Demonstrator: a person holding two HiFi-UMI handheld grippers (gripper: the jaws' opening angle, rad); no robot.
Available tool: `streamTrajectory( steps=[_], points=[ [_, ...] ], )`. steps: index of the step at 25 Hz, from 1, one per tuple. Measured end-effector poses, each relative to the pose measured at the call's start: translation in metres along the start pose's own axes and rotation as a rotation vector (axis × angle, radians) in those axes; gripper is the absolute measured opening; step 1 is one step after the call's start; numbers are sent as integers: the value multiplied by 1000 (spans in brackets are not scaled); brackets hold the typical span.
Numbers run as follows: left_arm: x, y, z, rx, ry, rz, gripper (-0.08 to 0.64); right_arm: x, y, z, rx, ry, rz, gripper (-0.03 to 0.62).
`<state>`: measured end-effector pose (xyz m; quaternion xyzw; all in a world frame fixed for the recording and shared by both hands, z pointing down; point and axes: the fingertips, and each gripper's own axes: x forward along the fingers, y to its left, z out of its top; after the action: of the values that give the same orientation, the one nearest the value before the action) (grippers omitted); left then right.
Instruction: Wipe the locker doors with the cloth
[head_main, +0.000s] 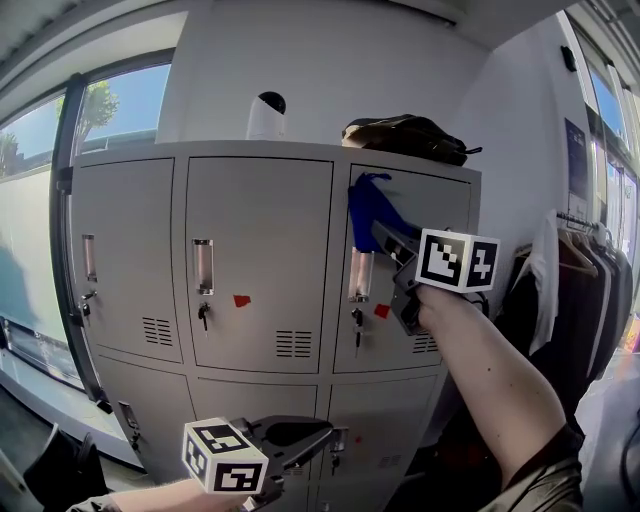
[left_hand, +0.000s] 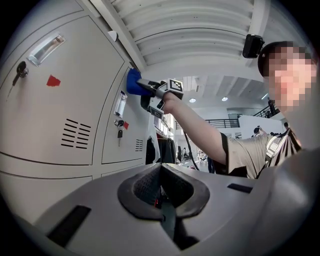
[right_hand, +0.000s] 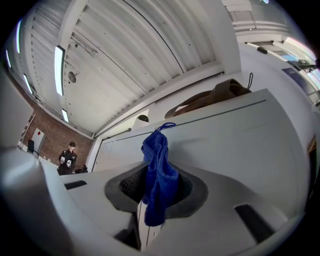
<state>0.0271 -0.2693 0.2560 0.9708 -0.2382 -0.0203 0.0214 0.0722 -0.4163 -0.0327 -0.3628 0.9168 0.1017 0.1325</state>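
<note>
While our right gripper (head_main: 388, 238) clamps the blue cloth (head_main: 366, 206) against the upper right locker door (head_main: 440, 212), we hold our left gripper (head_main: 305, 438) well below that door, jaws together, empty.

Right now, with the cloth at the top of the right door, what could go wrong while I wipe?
1. The cloth is bunched in the right gripper with a loose end hanging; rubbing may pull it out.
2. A downward stroke on the door could snag the key hanging below.
3. The bag sits just above the door; an upward stroke might nudge it.
</note>
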Motion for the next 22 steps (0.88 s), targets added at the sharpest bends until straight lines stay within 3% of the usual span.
streamTrajectory(
  steps=[10, 15, 22],
  points=[
    [-19, 10, -2, 6, 6, -6, 8, 3, -29, -18, 42, -29, -74, 78],
    [-19, 16, -6, -8, 10, -12, 8, -31, -75, -18, 40, -19, -148, 78],
    [-11, 15, -4, 9, 19, -38, 8, -93, -156, -14, 43, -16, -320, 78]
  ],
)
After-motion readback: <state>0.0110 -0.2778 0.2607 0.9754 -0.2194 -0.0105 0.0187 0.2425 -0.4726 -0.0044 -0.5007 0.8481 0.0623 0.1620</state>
